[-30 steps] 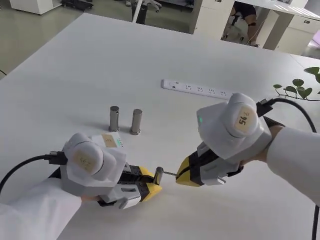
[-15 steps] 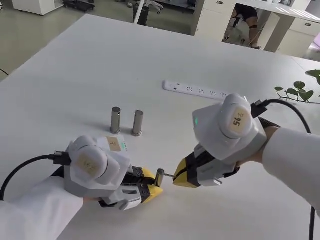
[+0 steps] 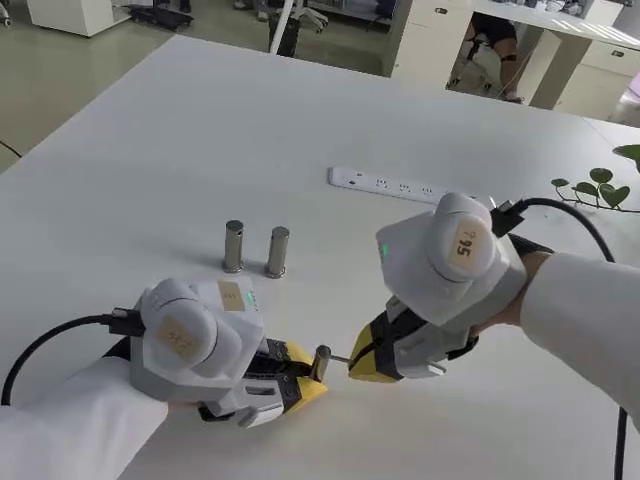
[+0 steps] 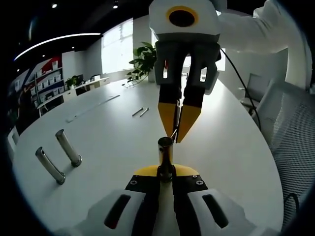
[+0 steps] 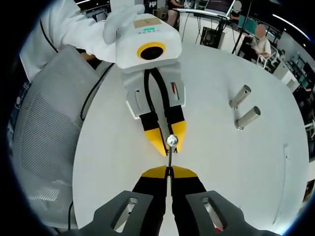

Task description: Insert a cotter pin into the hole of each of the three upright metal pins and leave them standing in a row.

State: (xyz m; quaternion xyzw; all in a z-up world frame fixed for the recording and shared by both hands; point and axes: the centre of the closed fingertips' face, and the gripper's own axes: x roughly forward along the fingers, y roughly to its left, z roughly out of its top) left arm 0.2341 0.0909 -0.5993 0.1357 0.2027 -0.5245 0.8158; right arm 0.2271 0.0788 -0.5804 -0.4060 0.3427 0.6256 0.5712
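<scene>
Pin insertion, first of three judged in hand.
Upright metal pin (image 3: 321,358) is clamped low in left tongs (image 3: 305,378); cotter pin (image 5: 169,156) is pinched in right tongs (image 3: 357,366), tip at the pin's head. Fine alignment with the hole is needed next. Two other pins (image 3: 233,246) stand side by side farther up the bench (image 3: 200,130).

Satin-bright metal pins (image 3: 233,246) (held pin (image 4: 165,147) and cotter pin (image 5: 169,156) alike) on a smooth matt table (image 3: 180,150); left gripper (image 4: 166,173) and right gripper (image 5: 169,171) shells smooth plastic.
</scene>
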